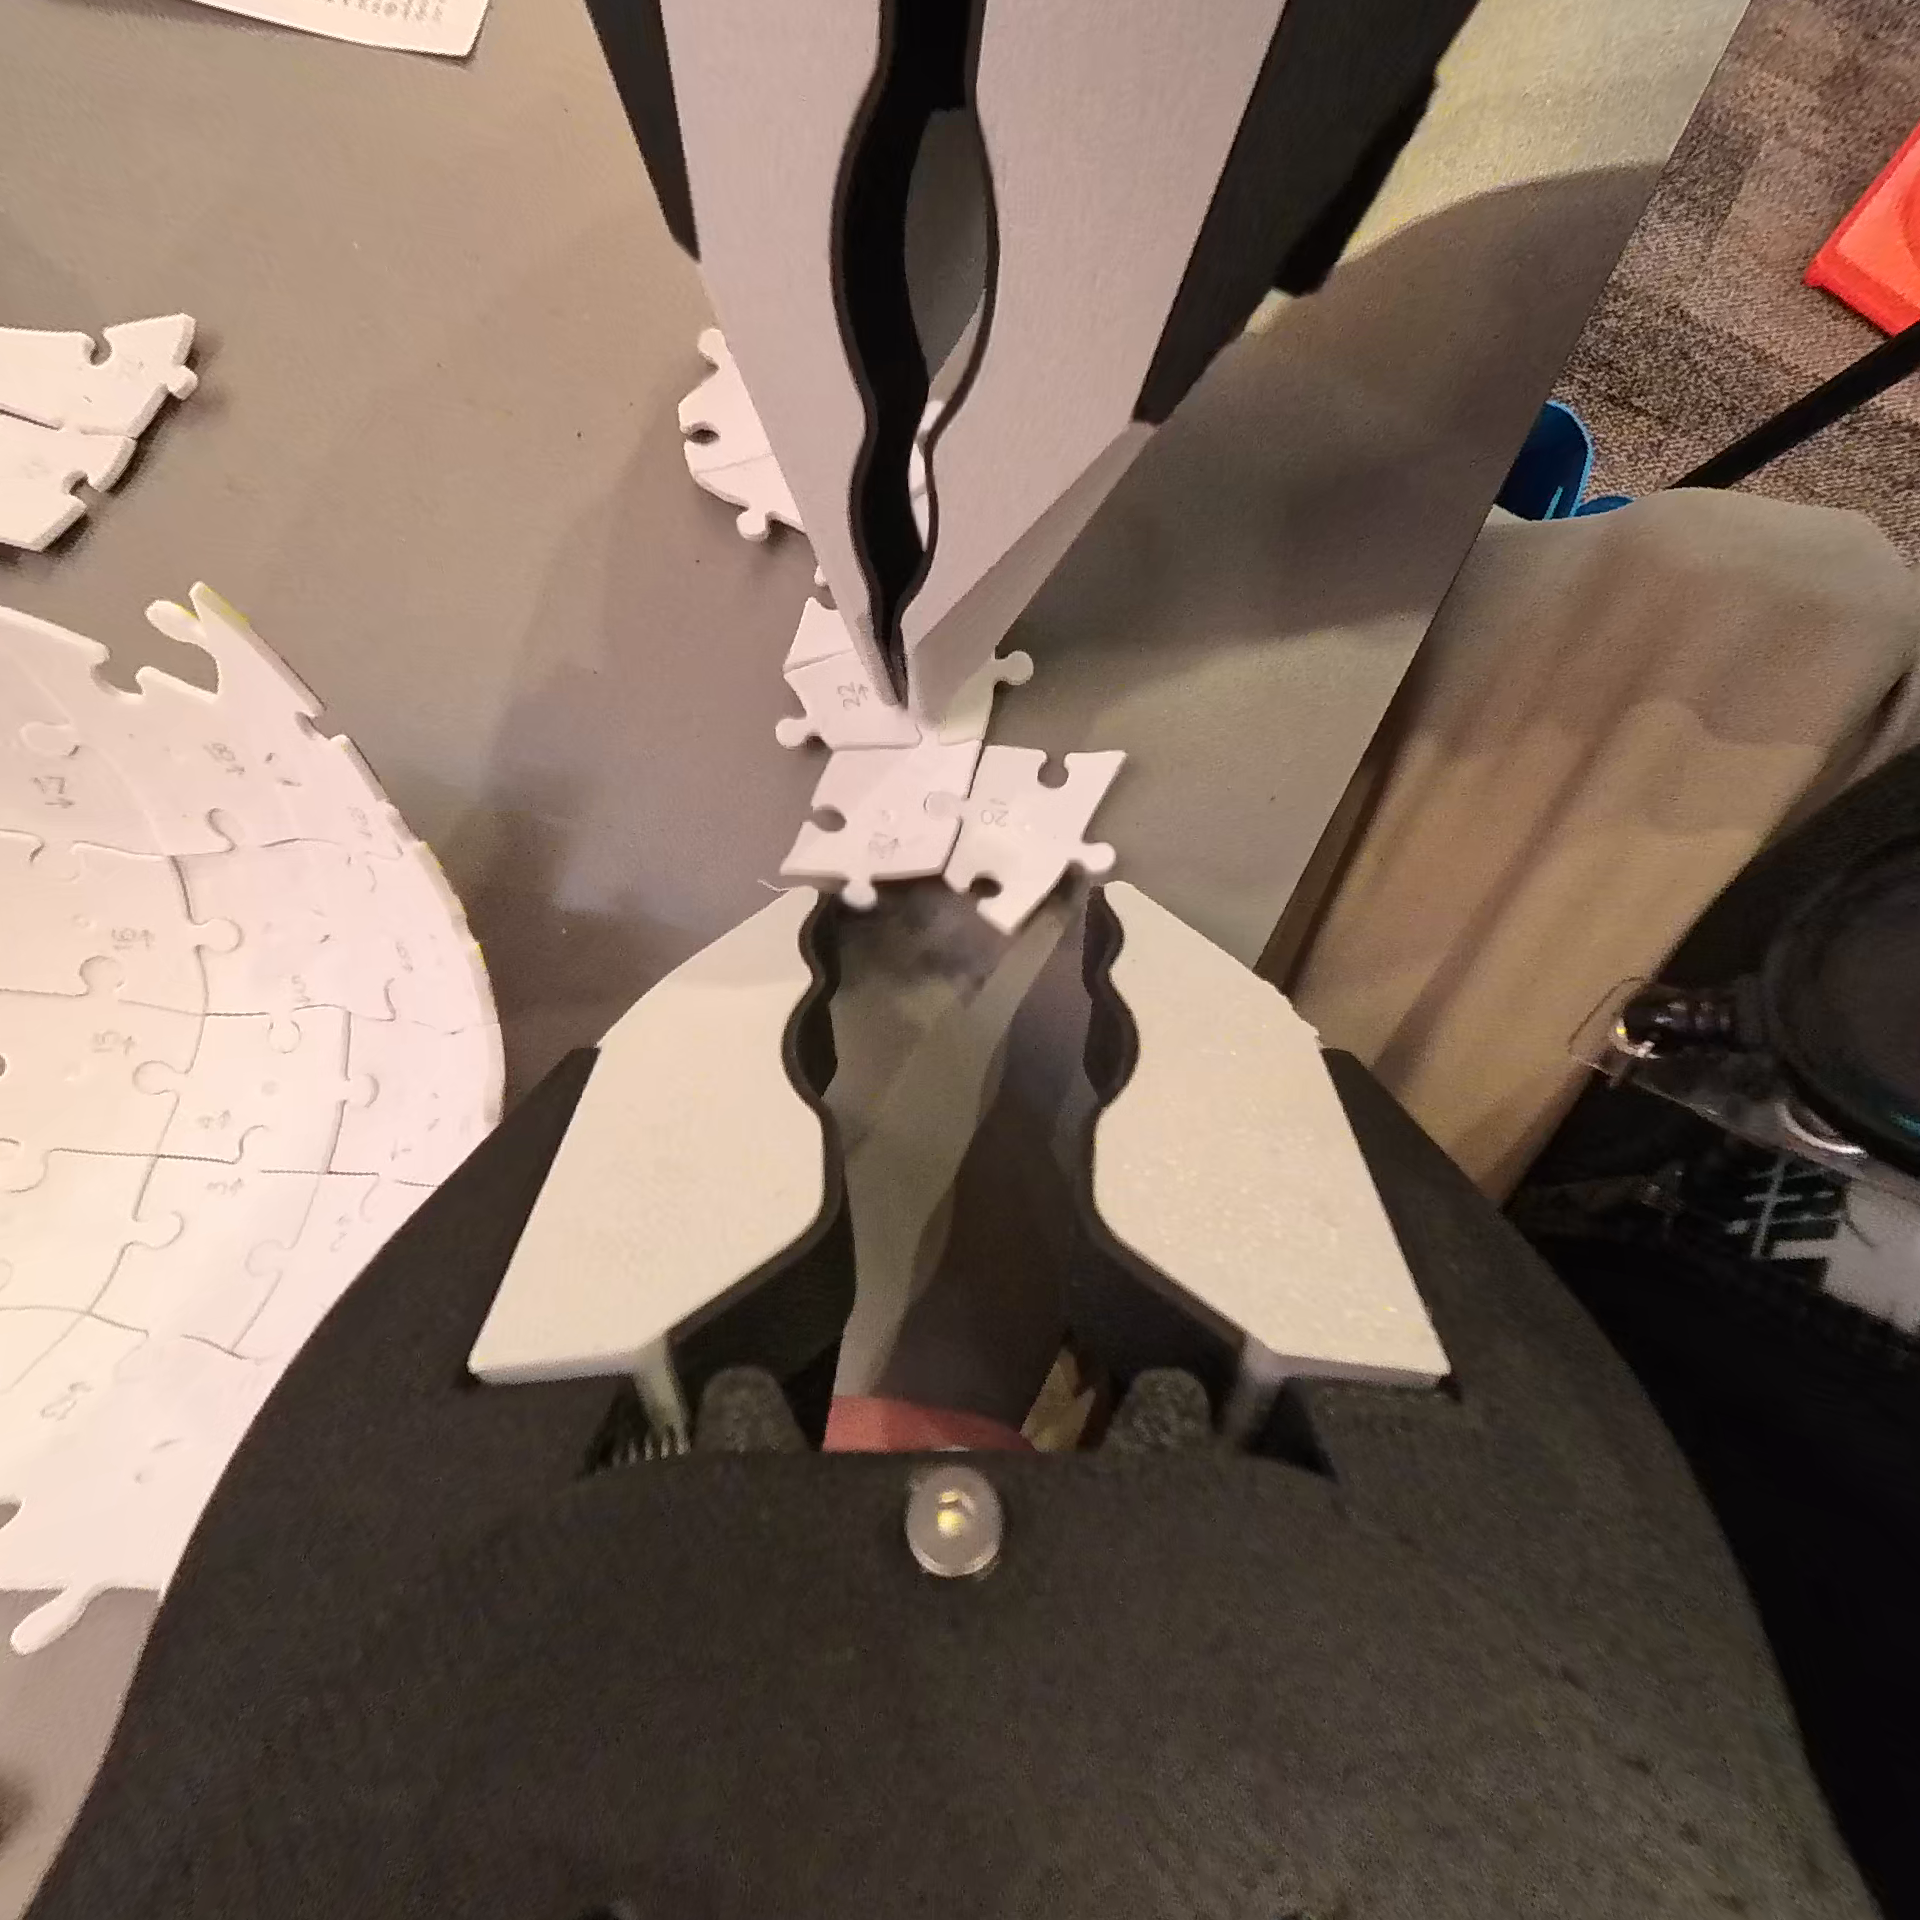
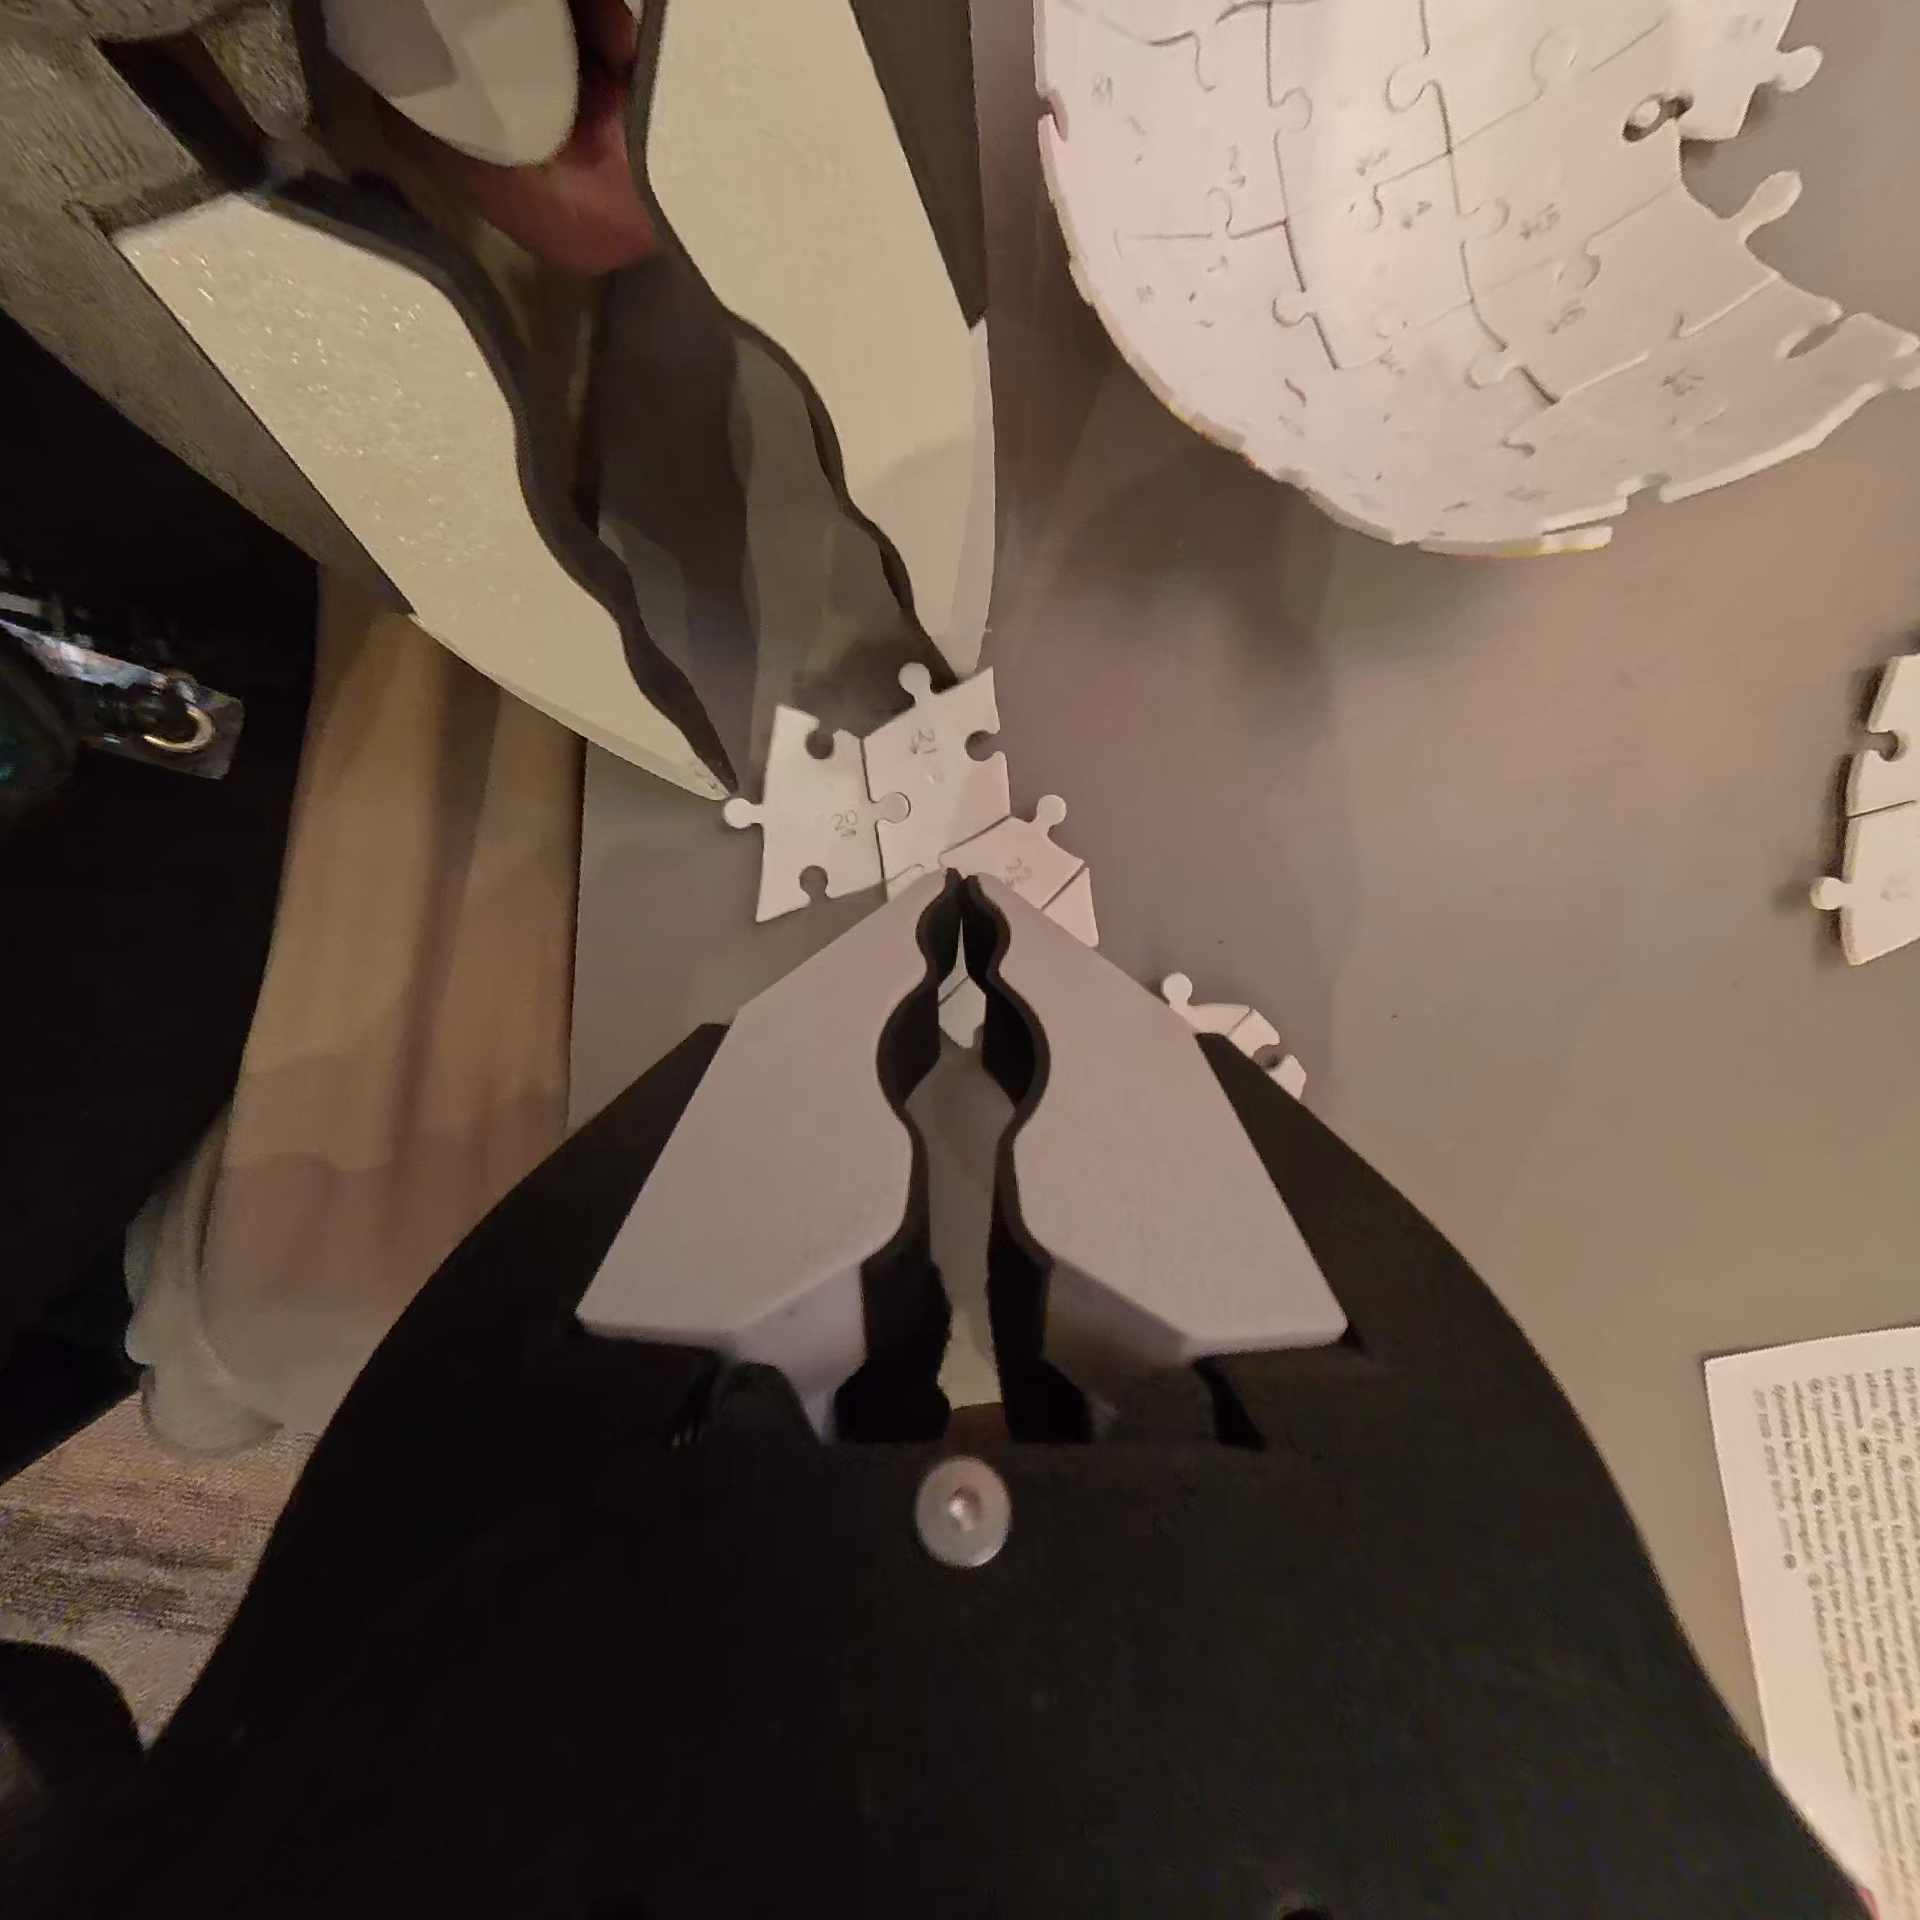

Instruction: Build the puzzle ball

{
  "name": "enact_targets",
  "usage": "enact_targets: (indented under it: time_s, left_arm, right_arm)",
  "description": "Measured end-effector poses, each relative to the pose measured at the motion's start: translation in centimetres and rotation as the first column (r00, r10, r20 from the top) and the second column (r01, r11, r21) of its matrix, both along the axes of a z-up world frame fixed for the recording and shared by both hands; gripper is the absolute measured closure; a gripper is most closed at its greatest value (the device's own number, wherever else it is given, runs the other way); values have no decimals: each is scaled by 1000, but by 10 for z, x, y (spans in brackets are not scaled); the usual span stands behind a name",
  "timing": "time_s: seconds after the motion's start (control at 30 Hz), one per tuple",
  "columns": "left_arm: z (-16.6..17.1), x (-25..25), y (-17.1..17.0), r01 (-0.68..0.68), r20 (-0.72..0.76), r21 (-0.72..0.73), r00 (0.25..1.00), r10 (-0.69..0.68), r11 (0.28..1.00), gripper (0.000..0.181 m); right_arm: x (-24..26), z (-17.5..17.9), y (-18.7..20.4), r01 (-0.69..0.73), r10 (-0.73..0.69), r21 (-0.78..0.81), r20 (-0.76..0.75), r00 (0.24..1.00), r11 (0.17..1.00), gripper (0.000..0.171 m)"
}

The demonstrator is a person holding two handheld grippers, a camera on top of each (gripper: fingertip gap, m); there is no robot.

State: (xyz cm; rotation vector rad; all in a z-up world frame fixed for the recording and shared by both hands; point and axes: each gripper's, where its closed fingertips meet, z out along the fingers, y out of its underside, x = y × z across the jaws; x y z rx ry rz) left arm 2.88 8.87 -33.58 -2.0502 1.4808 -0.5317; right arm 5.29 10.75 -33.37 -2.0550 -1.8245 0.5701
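Two joined white puzzle pieces [image 1: 935,821] sit between the fingertips of my left gripper [image 1: 956,899]. Its jaws stand wide apart and the tips touch the pair's two ends, so it grips the pair. My right gripper [image 2: 958,883] is shut on another white numbered piece [image 2: 1023,862] and holds it against the pair's far edge. In the left wrist view the right gripper [image 1: 899,675] comes down from the top onto that piece [image 1: 847,691]. In the right wrist view the left gripper [image 2: 847,727] reaches in from the upper left around the pair [image 2: 873,790].
The half-built white ball shell [image 1: 208,987] [image 2: 1455,260] lies on the grey table [image 1: 468,468]. Loose joined pieces lie nearby [image 1: 83,416] [image 2: 1881,810] [image 2: 1236,1023]. A printed sheet [image 2: 1818,1558] lies by the edge. The table edge and a beige cloth [image 1: 1558,779] are close to the grippers. Less than 4 cm separates the two grippers' tips.
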Motion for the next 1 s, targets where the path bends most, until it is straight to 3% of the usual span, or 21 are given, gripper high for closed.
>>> enact_targets:
  time_s: [0.3,0.7,0.87,1.0]
  left_arm:
    - [0,0,-1,-3,8,-3,1000,3,1000,137]
    - [7,5,-3,-127,156,-240,973,168,962,144]
    - [9,0,2,-129,133,-101,981,142,987,145]
    - [3,-1,-4,-112,112,-116,986,125,987,147]
  right_arm:
    - [1,-1,-1,-18,16,21,76,997,1000,171]
    - [0,-1,-1,2,-3,15,71,997,1000,171]
    - [0,-1,-1,4,-5,12,60,998,1000,171]
    - [0,0,-1,1,-2,19,53,999,1000,171]
